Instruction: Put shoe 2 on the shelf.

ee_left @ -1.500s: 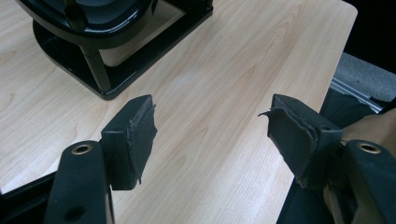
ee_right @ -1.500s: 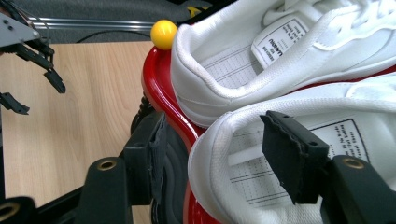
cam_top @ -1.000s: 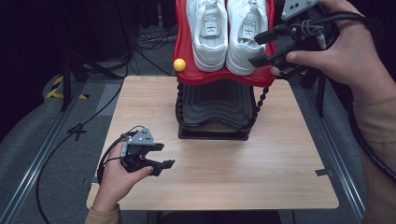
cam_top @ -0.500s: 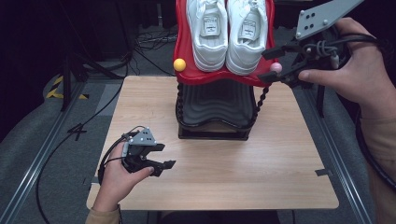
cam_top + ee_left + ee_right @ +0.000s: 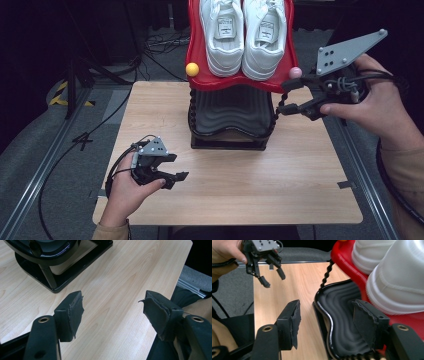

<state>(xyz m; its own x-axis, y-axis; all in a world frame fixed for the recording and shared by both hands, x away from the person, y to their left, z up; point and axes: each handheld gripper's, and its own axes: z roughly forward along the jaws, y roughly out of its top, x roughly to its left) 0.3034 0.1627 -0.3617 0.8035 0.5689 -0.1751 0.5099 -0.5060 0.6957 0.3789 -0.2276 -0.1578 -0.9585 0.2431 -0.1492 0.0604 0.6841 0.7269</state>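
High view: a two-tier shoe rack stands at the upper centre of the frame on a light wooden table, its red top shelf carrying a pair of white sneakers side by side. The right gripper hangs at the right of the frame, just beside the red shelf's right-hand edge and a pink knob, its jaws spread wide with nothing between them. A yellow knob marks the shelf's opposite edge. At lower left, the left gripper sits low over the bare tabletop, well apart from the rack, jaws likewise wide and empty.

Right gripper view: the black ribbed lower shelf lies between the parted jaws, with the sneakers at the upper right.

Left gripper view: bare wood fills the gap between the jaws, the rack's black base at the upper left.
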